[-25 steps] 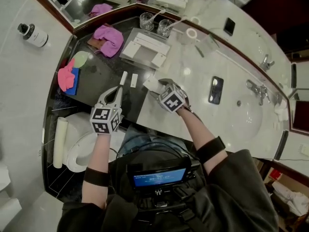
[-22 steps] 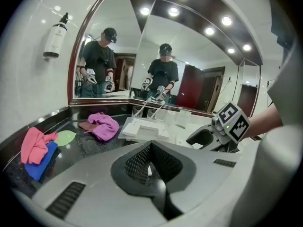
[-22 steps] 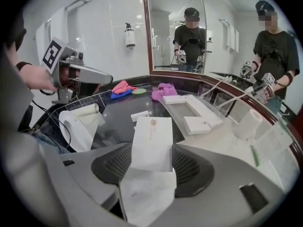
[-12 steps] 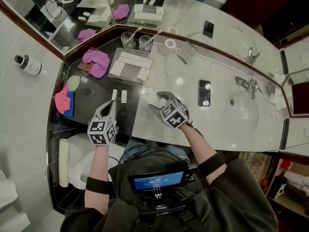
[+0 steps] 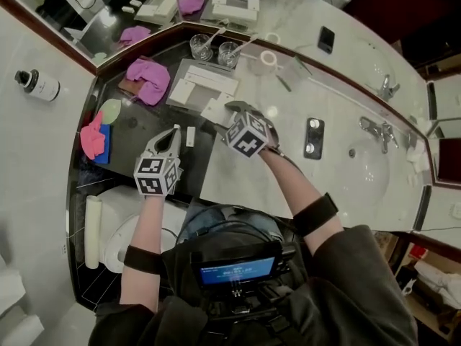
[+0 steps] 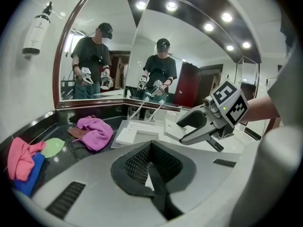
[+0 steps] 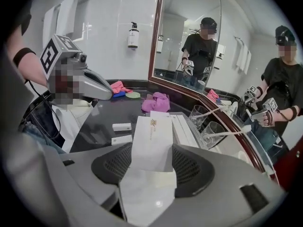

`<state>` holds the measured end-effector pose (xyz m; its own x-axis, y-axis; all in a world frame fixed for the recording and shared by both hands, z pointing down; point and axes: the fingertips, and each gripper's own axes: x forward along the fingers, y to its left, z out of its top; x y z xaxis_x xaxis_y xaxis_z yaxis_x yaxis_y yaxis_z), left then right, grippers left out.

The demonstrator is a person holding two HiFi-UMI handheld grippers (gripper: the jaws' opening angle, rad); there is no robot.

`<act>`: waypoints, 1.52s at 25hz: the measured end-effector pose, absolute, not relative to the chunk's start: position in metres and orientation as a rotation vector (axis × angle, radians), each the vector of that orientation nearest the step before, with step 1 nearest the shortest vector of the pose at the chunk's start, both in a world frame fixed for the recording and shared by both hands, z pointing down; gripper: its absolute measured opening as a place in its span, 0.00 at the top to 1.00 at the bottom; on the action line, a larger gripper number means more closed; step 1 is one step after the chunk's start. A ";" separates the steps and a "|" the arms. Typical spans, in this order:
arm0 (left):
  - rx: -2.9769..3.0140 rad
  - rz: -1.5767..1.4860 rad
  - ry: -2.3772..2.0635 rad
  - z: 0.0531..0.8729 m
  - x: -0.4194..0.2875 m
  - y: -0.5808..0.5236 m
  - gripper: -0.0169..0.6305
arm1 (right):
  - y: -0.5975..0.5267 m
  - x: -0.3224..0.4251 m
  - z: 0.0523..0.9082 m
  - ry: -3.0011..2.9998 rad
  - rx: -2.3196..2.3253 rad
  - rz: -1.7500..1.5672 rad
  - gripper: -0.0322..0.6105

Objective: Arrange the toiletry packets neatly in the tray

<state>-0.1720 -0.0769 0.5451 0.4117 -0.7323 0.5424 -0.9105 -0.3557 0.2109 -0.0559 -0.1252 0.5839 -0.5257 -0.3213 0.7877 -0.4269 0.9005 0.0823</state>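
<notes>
Toiletry packet [image 7: 151, 143], white and flat, is pinched between my right gripper's [image 5: 227, 115] jaws, held in the air just at the tray's [image 5: 209, 73] near edge. My left gripper [image 5: 173, 132] hovers to its left over the dark countertop [image 5: 137, 132], jaws pressed together on nothing. Two small packets [image 7: 122, 126] lie on that surface beside it. Farther on, the tray holds white packets [image 5: 189, 91]; beyond it stand two glasses [image 5: 200, 47].
</notes>
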 end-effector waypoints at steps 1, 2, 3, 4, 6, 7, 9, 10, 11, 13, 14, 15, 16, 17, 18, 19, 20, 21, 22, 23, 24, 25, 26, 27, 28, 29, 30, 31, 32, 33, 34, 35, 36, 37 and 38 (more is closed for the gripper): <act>2.190 0.495 -1.396 0.547 -0.174 -0.084 0.97 | -0.135 -0.062 0.586 -2.159 0.521 0.138 0.51; 2.188 0.496 -1.398 0.549 -0.177 -0.090 0.97 | -0.143 -0.068 0.588 -2.150 0.508 0.129 0.51; 2.186 0.496 -1.399 0.551 -0.179 -0.097 0.97 | -0.150 -0.073 0.591 -2.140 0.495 0.124 0.51; 2.183 0.495 -1.400 0.552 -0.182 -0.104 0.97 | -0.156 -0.078 0.595 -2.129 0.485 0.122 0.51; 2.178 0.493 -1.404 0.556 -0.186 -0.116 0.97 | -0.169 -0.086 0.602 -2.115 0.473 0.111 0.51; 2.174 0.494 -1.405 0.558 -0.188 -0.122 0.97 | -0.175 -0.090 0.604 -2.110 0.466 0.101 0.51; 2.163 0.498 -1.408 0.563 -0.192 -0.130 0.97 | -0.183 -0.097 0.610 -2.100 0.447 0.081 0.51; 2.157 0.499 -1.410 0.565 -0.193 -0.134 0.97 | -0.185 -0.099 0.614 -2.093 0.437 0.083 0.51; 2.151 0.500 -1.411 0.567 -0.195 -0.136 0.97 | -0.186 -0.100 0.620 -2.086 0.426 0.090 0.51; 2.140 0.498 -1.414 0.571 -0.198 -0.140 0.97 | -0.191 -0.104 0.625 -2.078 0.413 0.094 0.51; 2.135 0.496 -1.415 0.572 -0.199 -0.142 0.97 | -0.194 -0.107 0.627 -2.077 0.411 0.092 0.51; 2.130 0.495 -1.417 0.574 -0.201 -0.143 0.97 | -0.196 -0.108 0.630 -2.072 0.406 0.092 0.51; 2.124 0.494 -1.418 0.576 -0.202 -0.143 0.97 | -0.197 -0.109 0.634 -2.064 0.399 0.091 0.51; 2.118 0.492 -1.420 0.578 -0.204 -0.143 0.97 | -0.199 -0.110 0.638 -2.055 0.390 0.082 0.51; 2.112 0.491 -1.422 0.579 -0.206 -0.143 0.97 | -0.200 -0.111 0.641 -2.046 0.382 0.070 0.51; 2.106 0.489 -1.424 0.581 -0.208 -0.143 0.97 | -0.201 -0.112 0.643 -2.038 0.374 0.056 0.51; 2.100 0.487 -1.427 0.582 -0.210 -0.142 0.97 | -0.202 -0.113 0.645 -2.030 0.366 0.044 0.51; 2.095 0.486 -1.429 0.583 -0.212 -0.141 0.97 | -0.203 -0.113 0.647 -2.024 0.359 0.035 0.51; 2.090 0.486 -1.431 0.584 -0.214 -0.140 0.97 | -0.204 -0.114 0.650 -2.019 0.353 0.029 0.51; 2.085 0.486 -1.433 0.586 -0.216 -0.139 0.97 | -0.204 -0.115 0.652 -2.015 0.348 0.022 0.50; 2.081 0.486 -1.435 0.587 -0.217 -0.137 0.97 | -0.204 -0.115 0.654 -2.009 0.346 0.014 0.50; 2.077 0.486 -1.437 0.588 -0.219 -0.136 0.97 | -0.204 -0.115 0.656 -2.003 0.346 0.005 0.49; 2.073 0.486 -1.440 0.588 -0.221 -0.135 0.97 | -0.205 -0.115 0.658 -1.996 0.349 -0.006 0.49; 2.071 0.485 -1.443 0.588 -0.222 -0.134 0.97 | -0.205 -0.115 0.660 -1.990 0.354 -0.015 0.48; 2.068 0.485 -1.447 0.588 -0.224 -0.133 0.97 | -0.207 -0.114 0.661 -1.987 0.361 -0.023 0.46; 2.066 0.484 -1.450 0.588 -0.225 -0.133 0.97 | -0.208 -0.115 0.662 -1.987 0.368 -0.028 0.45; 2.064 0.484 -1.453 0.588 -0.227 -0.133 0.97 | -0.209 -0.115 0.662 -1.988 0.373 -0.030 0.43; 2.061 0.484 -1.454 0.588 -0.228 -0.133 0.97 | -0.209 -0.115 0.662 -1.990 0.376 -0.029 0.43; 2.059 0.485 -1.455 0.588 -0.228 -0.133 0.97 | -0.209 -0.115 0.662 -1.993 0.376 -0.024 0.43; 2.057 0.485 -1.455 0.589 -0.229 -0.132 0.97 | -0.208 -0.116 0.662 -1.997 0.375 -0.017 0.43; 2.056 0.485 -1.455 0.589 -0.228 -0.132 0.97 | -0.208 -0.116 0.662 -2.001 0.375 -0.012 0.43; 2.056 0.485 -1.455 0.590 -0.228 -0.132 0.97 | -0.208 -0.116 0.661 -2.006 0.377 -0.009 0.43; 2.055 0.485 -1.455 0.590 -0.227 -0.131 0.97 | -0.208 -0.117 0.660 -2.011 0.380 -0.011 0.43; 2.056 0.486 -1.456 0.590 -0.226 -0.131 0.97 | -0.209 -0.117 0.658 -2.016 0.384 -0.016 0.43; 2.056 0.487 -1.456 0.590 -0.225 -0.131 0.97 | -0.209 -0.117 0.656 -2.020 0.388 -0.018 0.43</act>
<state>-0.2248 -0.1313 0.5895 0.3417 -0.7328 0.5883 -0.9394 -0.2471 0.2378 -0.1172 -0.2094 0.6560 -0.4154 -0.2798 0.8655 -0.2641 0.9476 0.1796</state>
